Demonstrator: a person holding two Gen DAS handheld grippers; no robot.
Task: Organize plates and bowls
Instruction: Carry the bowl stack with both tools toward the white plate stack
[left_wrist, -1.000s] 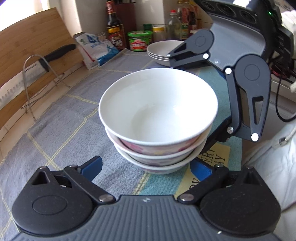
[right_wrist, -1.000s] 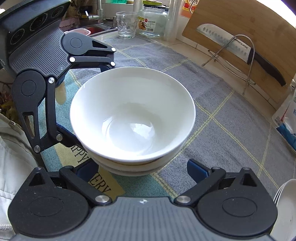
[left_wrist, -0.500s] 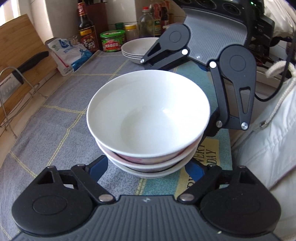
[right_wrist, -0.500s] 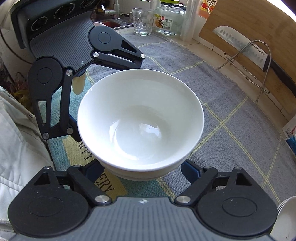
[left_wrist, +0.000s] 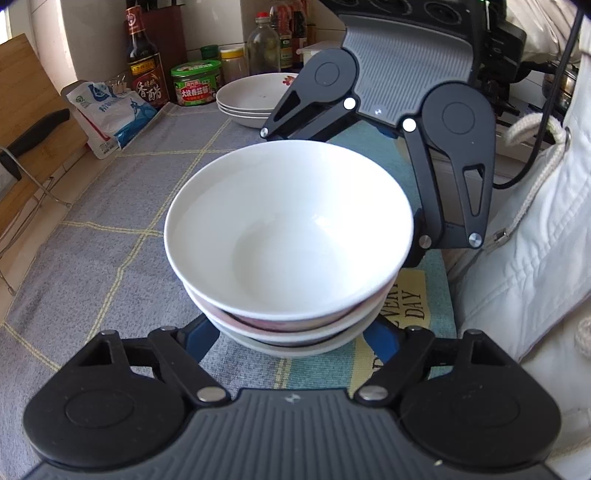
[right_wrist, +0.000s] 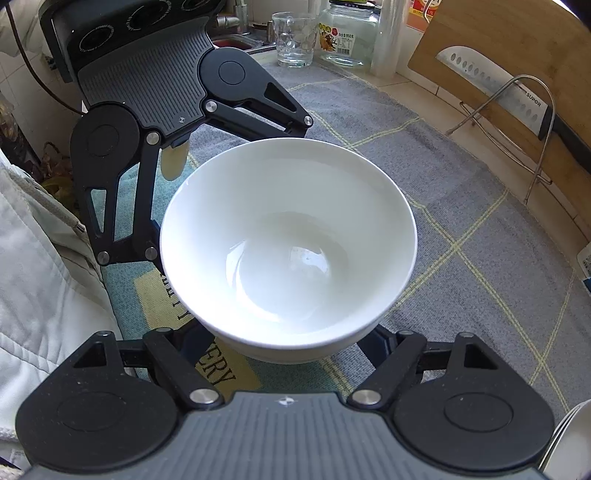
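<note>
I am closing my left gripper and right gripper around the stacked bowls, six o'clock in each view; pad contact hidden. Glazed, heavy, slippery, breakable: gripping low.

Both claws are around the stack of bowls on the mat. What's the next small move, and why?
Probably finish closing both claws, then lift gently. The left claw and the right claw sit low on opposite sides of the stack of bowls, jaws closing with the stack between them. Whether the pads already touch is hidden under the bowls. The stack still looks to rest on the mat.
</note>
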